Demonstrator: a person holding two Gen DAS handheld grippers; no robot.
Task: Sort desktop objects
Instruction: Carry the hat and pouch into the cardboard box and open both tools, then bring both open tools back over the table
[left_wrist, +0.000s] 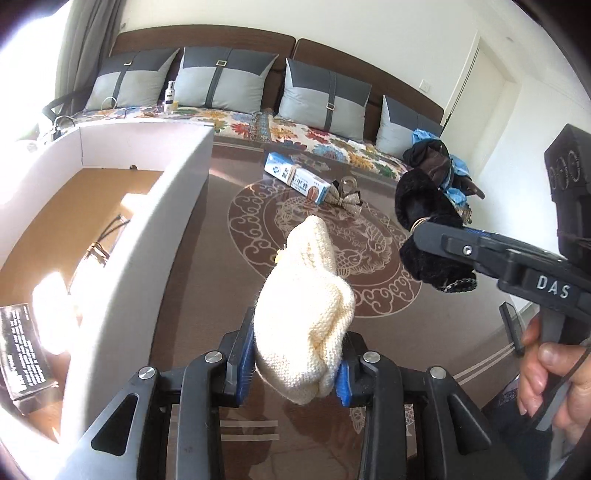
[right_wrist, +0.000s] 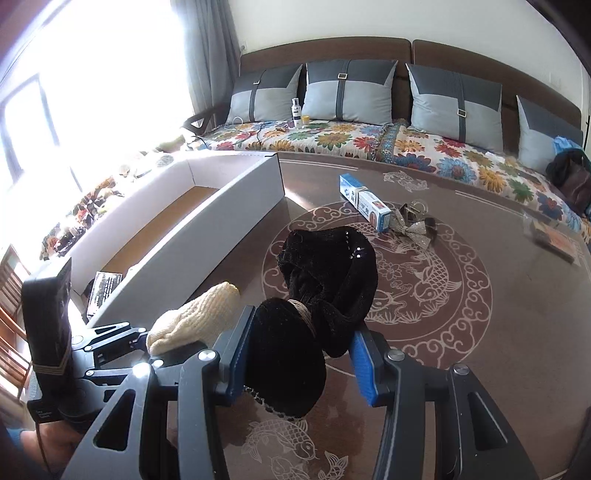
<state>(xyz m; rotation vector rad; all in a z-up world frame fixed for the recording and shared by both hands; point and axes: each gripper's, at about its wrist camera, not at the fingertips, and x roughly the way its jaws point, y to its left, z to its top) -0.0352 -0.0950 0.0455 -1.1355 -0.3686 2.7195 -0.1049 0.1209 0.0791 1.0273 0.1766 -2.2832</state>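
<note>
My left gripper (left_wrist: 295, 369) is shut on a cream knitted sock (left_wrist: 306, 306) and holds it above the brown table, right of the white box (left_wrist: 162, 218). My right gripper (right_wrist: 303, 354) is shut on a black velvet hair bow (right_wrist: 325, 288), held above the table. In the left wrist view the right gripper (left_wrist: 424, 230) and the black bow (left_wrist: 424, 229) are at the right. In the right wrist view the cream sock (right_wrist: 195, 317) shows in the left gripper at the lower left, beside the white box (right_wrist: 221, 221).
A blue and white carton (left_wrist: 295, 177) (right_wrist: 365, 203) and a glittery bow clip (left_wrist: 347, 195) (right_wrist: 413, 221) lie at the table's far side. The box holds glasses (left_wrist: 103, 240) and a black booklet (left_wrist: 22, 350). A sofa with grey cushions (right_wrist: 347, 92) runs behind.
</note>
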